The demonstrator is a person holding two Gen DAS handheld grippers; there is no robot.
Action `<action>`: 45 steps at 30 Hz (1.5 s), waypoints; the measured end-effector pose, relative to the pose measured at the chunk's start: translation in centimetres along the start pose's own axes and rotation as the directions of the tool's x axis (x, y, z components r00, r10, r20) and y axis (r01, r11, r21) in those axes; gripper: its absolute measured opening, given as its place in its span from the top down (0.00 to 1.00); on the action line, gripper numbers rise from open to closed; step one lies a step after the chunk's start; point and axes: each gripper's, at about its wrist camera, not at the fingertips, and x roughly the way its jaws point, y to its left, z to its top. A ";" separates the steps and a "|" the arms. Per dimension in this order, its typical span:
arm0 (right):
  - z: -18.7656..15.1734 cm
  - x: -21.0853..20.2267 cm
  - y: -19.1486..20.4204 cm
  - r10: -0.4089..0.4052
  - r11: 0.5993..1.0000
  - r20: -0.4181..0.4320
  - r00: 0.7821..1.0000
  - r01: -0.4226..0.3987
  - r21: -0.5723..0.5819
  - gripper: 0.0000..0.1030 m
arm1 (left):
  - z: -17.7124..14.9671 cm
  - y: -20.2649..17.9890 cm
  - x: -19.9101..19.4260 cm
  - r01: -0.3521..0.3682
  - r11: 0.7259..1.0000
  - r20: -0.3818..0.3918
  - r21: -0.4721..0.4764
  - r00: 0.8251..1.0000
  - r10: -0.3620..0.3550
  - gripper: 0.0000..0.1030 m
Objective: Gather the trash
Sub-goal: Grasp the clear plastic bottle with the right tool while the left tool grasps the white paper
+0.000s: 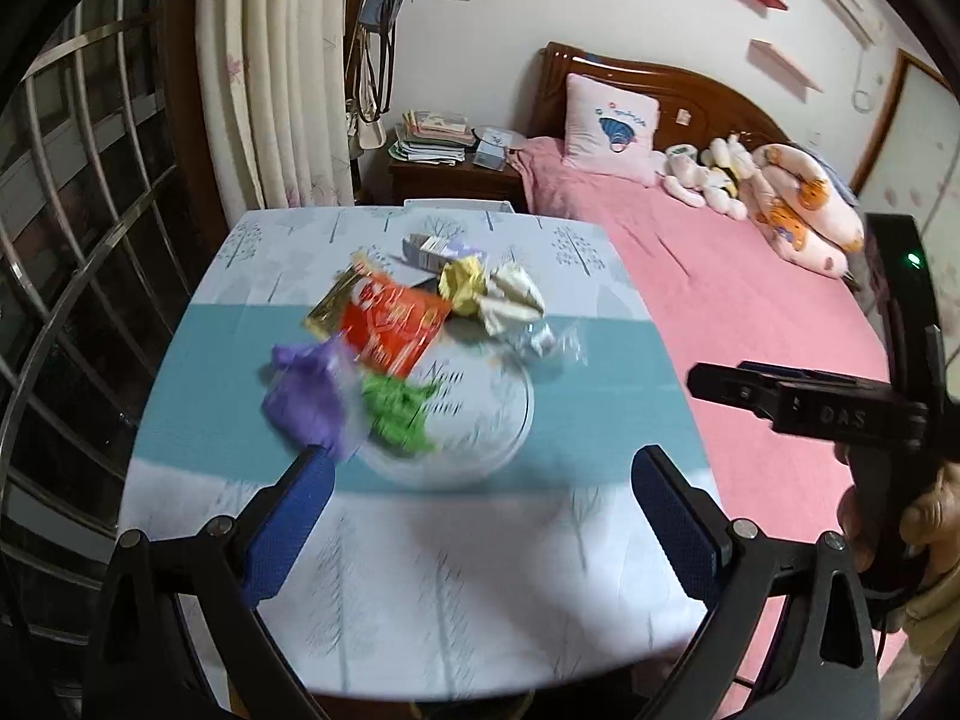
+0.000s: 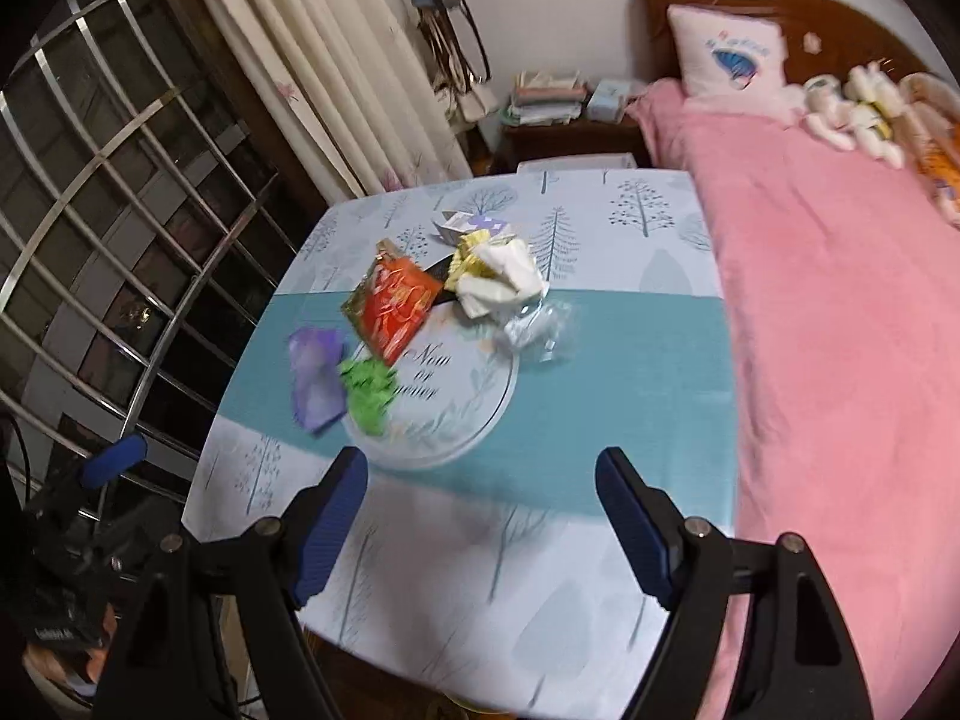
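Evidently nothing is collected yet. Left gripper (image 1: 480, 516): jaws spread wide, nothing between them. Right gripper (image 2: 480, 522): same, spread and empty. Both hover over the near part of the table (image 2: 456, 600), short of the trash.

Trash sits ahead of both tools, clustered on and around a round tray (image 2: 468, 414):
- purple wad (image 1: 306, 402), ahead-left, nearest the left gripper's left finger
- green wad (image 1: 399, 414), on the tray's left edge
- red wrapper (image 1: 393, 324), beyond the green
- yellow wad (image 1: 463, 283) and white wad (image 1: 510, 295), farther ahead
- clear wrapper (image 2: 537, 324), ahead-right
- small carton (image 1: 429, 249), farthest

No bin is visible in either view. Judgement: task at its start; every piece left to pick. Left view is motion-blurred.
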 end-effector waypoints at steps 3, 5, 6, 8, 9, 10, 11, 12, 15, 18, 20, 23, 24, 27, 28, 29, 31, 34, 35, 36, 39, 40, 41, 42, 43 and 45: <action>3.6 3.0 -2.8 0.037 0.999 -0.060 0.998 -0.038 -0.005 0.24 | 2.9 -2.0 3.7 -0.038 0.999 -0.002 -0.005 0.999 0.038 0.04; 5.6 5.1 -4.3 0.060 0.998 -0.097 0.993 -0.061 -0.006 0.26 | 4.1 -2.7 5.8 -0.058 0.998 -0.011 -0.011 0.998 0.058 0.06; 6.7 6.4 -5.0 0.077 0.997 -0.120 0.990 -0.078 -0.005 0.27 | 4.6 -2.9 6.8 -0.063 0.998 -0.019 -0.016 0.998 0.062 0.09; 8.3 9.0 -6.3 0.108 0.994 -0.167 0.980 -0.107 0.012 0.30 | 5.6 -3.3 9.5 -0.072 0.997 -0.056 -0.029 0.996 0.070 0.17; 9.0 10.4 -7.0 0.127 0.992 -0.192 0.973 -0.125 0.026 0.32 | 5.8 -3.3 10.4 -0.078 0.996 -0.072 -0.034 0.995 0.076 0.18; 9.6 12.0 -7.6 0.149 0.989 -0.225 0.963 -0.144 0.041 0.32 | 6.1 -3.4 11.4 -0.085 0.996 -0.088 -0.039 0.993 0.082 0.19; 9.9 13.0 -8.0 0.159 0.987 -0.245 0.957 -0.151 0.052 0.33 | 6.2 -3.4 12.4 -0.094 0.995 -0.104 -0.044 0.991 0.089 0.19; 10.2 14.5 -8.5 0.171 0.985 -0.272 0.947 -0.158 0.069 0.34 | 6.3 -3.4 13.1 -0.102 0.994 -0.115 -0.046 0.989 0.097 0.19; 10.5 17.9 -9.2 0.215 0.976 -0.338 0.916 -0.191 0.103 0.37 | 6.2 -3.3 14.9 -0.124 0.991 -0.146 -0.053 0.983 0.116 0.19; 10.0 20.3 -9.4 0.248 0.968 -0.395 0.884 -0.215 0.128 0.38 | 5.9 -3.2 16.1 -0.139 0.989 -0.170 -0.055 0.977 0.128 0.19; 9.6 21.4 -9.2 0.267 0.964 -0.425 0.865 -0.231 0.134 0.39 | 5.7 -3.1 16.8 -0.148 0.987 -0.186 -0.054 0.973 0.136 0.19; 8.9 22.3 -8.5 0.284 0.959 -0.452 0.846 -0.258 0.120 0.43 | 5.5 -2.9 17.5 -0.154 0.987 -0.200 -0.054 0.970 0.141 0.19; 8.7 22.4 -8.1 0.289 0.957 -0.459 0.840 -0.270 0.108 0.46 | 5.4 -2.9 17.7 -0.156 0.986 -0.204 -0.055 0.969 0.142 0.19; 8.2 22.5 -6.8 0.264 0.958 -0.474 0.840 -0.286 0.028 0.57 | 5.4 -2.8 18.1 -0.156 0.986 -0.211 -0.061 0.967 0.140 0.19; 8.0 22.4 -6.5 0.248 0.959 -0.476 0.844 -0.282 -0.001 0.59 | 5.3 -2.7 18.2 -0.158 0.985 -0.212 -0.063 0.967 0.141 0.19; 7.7 22.3 -6.1 0.233 0.960 -0.476 0.848 -0.279 -0.028 0.66 | 5.4 -2.6 18.4 -0.159 0.985 -0.213 -0.066 0.967 0.142 0.19; 7.3 22.2 -5.7 0.235 0.954 -0.486 0.842 -0.296 -0.052 0.76 | 5.5 -2.4 18.5 -0.157 0.985 -0.214 -0.073 0.967 0.138 0.19; 6.6 21.5 -5.5 0.215 0.950 -0.472 0.855 -0.295 -0.101 0.78 | 5.9 -2.4 18.6 -0.151 0.985 -0.211 -0.083 0.969 0.130 0.19; 6.3 21.0 -5.6 0.207 0.950 -0.472 0.857 -0.291 -0.112 0.78 | 6.1 -2.4 18.7 -0.145 0.986 -0.210 -0.086 0.970 0.124 0.19; 6.1 20.8 -5.6 0.200 0.950 -0.473 0.858 -0.288 -0.119 0.78 | 6.3 -2.5 18.8 -0.140 0.986 -0.209 -0.087 0.971 0.120 0.19; 5.4 19.4 -5.3 0.156 0.946 -0.462 0.873 -0.267 -0.185 0.79 | 6.9 -3.0 19.2 -0.120 0.989 -0.206 -0.084 0.973 0.101 0.19; 5.2 19.0 -5.2 0.147 0.942 -0.459 0.876 -0.266 -0.207 0.79 | 7.1 -3.3 19.4 -0.111 0.990 -0.209 -0.083 0.974 0.092 0.19; 5.1 18.5 -5.2 0.141 0.936 -0.458 0.878 -0.269 -0.226 0.79 | 7.3 -3.6 19.7 -0.098 0.992 -0.213 -0.083 0.974 0.079 0.19; 4.9 18.0 -5.2 0.138 0.931 -0.459 0.878 -0.273 -0.241 0.79 | 7.5 -3.8 20.0 -0.092 0.992 -0.216 -0.083 0.974 0.072 0.19; 4.7 17.8 -5.1 0.138 0.929 -0.462 0.876 -0.276 -0.248 0.79 | 7.6 -4.1 20.3 -0.087 0.993 -0.209 -0.080 0.976 0.068 0.19; 4.4 17.2 -5.5 0.131 0.927 -0.462 0.877 -0.273 -0.256 0.79 | 7.9 -4.6 20.8 -0.081 0.994 -0.213 -0.074 0.975 0.063 0.19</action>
